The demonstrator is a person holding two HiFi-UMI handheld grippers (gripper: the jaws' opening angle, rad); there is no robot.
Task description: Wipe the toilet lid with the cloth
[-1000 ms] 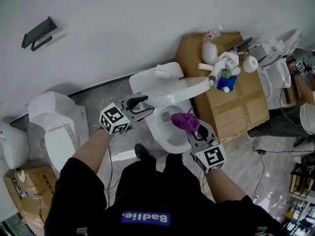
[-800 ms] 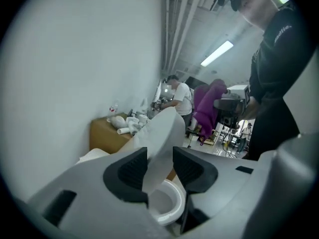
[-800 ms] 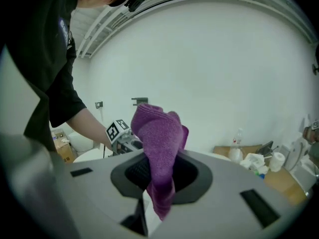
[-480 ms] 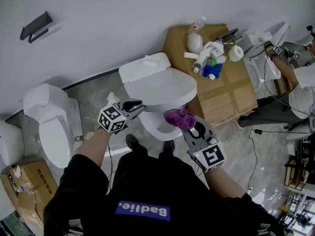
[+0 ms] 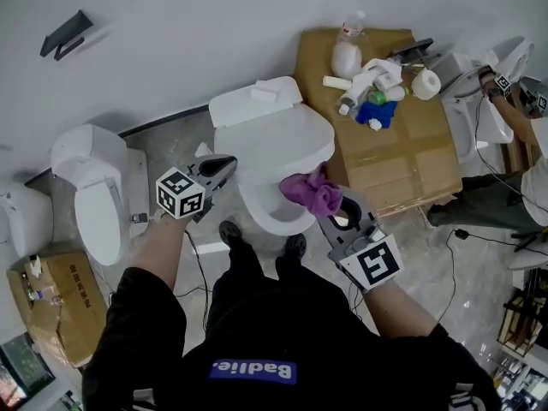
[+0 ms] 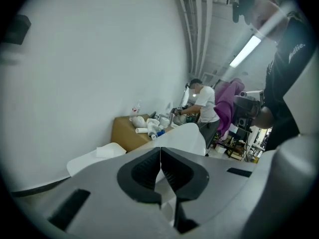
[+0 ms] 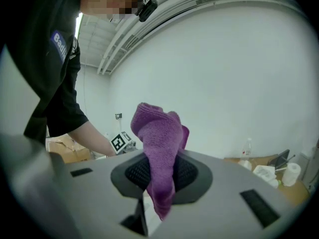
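Observation:
The white toilet lid (image 5: 278, 144) lies down over the bowl, in front of the tank (image 5: 255, 101). My left gripper (image 5: 224, 168) hovers just left of the lid's edge; its jaws have just been closing and now stand shut with nothing between them. In the left gripper view the left gripper (image 6: 160, 153) has its pads together and the lid (image 6: 182, 136) lies beyond them. My right gripper (image 5: 330, 205) is shut on the purple cloth (image 5: 308, 191), held over the lid's front right edge. The cloth (image 7: 159, 148) bunches up above the right gripper (image 7: 159, 176) and hangs down between its jaws.
A cardboard box (image 5: 385, 157) right of the toilet carries bottles, a paper roll and a blue item. A second toilet (image 5: 94, 199) stands to the left, with another carton (image 5: 51, 311) at lower left. Another person (image 5: 514, 101) works at a toilet at far right.
The lid, raised a second ago with the bowl showing, is now down. The left gripper's jaws went from open to shut and drew back left. The right gripper rose with the cloth.

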